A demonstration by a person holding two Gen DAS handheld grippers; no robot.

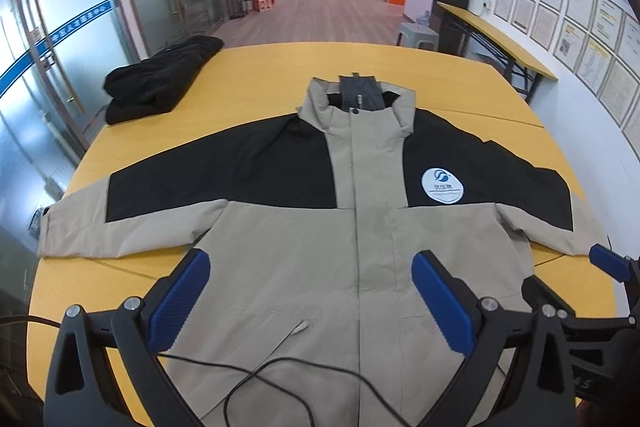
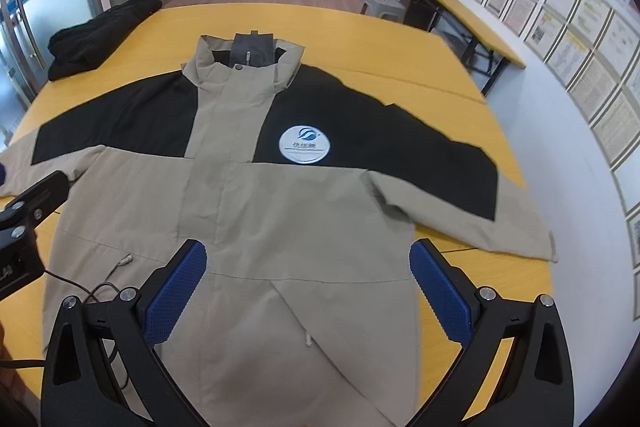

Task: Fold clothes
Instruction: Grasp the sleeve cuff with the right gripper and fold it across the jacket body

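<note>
A beige and black jacket [image 1: 304,235] lies flat and face up on the yellow table [image 1: 256,75], collar at the far side, both sleeves spread out. It has a round white logo [image 1: 443,185] on the chest. It also shows in the right wrist view [image 2: 280,211]. My left gripper [image 1: 312,303] is open and empty, held above the jacket's lower front. My right gripper [image 2: 308,295] is open and empty above the jacket's lower right part. The right gripper's blue tip [image 1: 608,263] shows at the right edge of the left wrist view.
A folded black garment [image 1: 160,79] lies at the table's far left corner, also in the right wrist view [image 2: 96,31]. A thin black cable [image 1: 280,375] runs over the jacket's hem. A second yellow table [image 2: 468,15] stands by the right wall. Glass doors are on the left.
</note>
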